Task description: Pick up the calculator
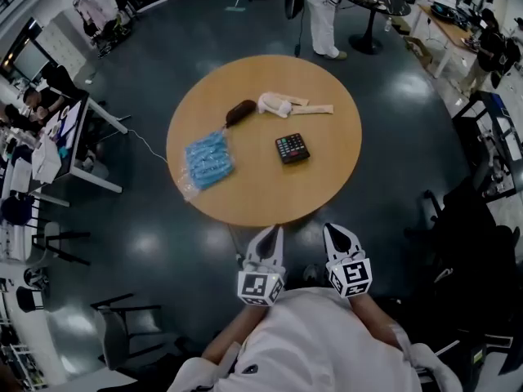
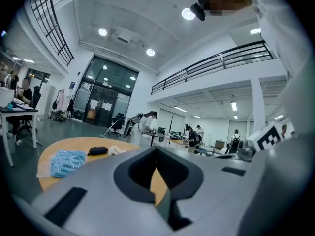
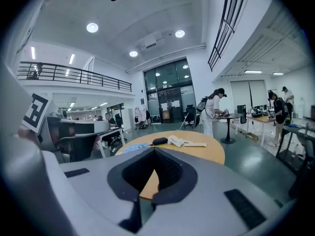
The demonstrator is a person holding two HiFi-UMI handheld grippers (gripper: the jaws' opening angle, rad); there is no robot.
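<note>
My white sleeves (image 1: 310,341) fill the bottom of the head view, and both grey two-jaw grippers sit just in front of my chest. My left gripper (image 1: 270,233) is clenched on nothing, its jaw tips meeting with only tabletop showing through the notch behind them. My right gripper (image 1: 337,233), just beside it, is likewise pressed together and empty. Both tips stop at the near edge of the round wooden table (image 1: 253,190), over dark glossy floor.

Ahead and to the left of my left gripper, a crinkled blue plastic packet (image 1: 207,158) lies close to the table's left rim, one clear corner overhanging it. Farther ahead is a dark oval pouch (image 1: 240,112), then a white bunched cloth (image 1: 275,103) near the far rim.

The black rectangular calculator (image 1: 292,148) lies flat on the table, ahead of the gap between my two grippers and well apart from both, turned slightly askew. Bare wood surrounds it on every side, widest toward the right rim and along the near edge facing me. Beyond it, a pale beige strip (image 1: 315,109) lies beside the cloth.

Open floor rings the table; a person in white (image 1: 323,15) stands past the far side.
</note>
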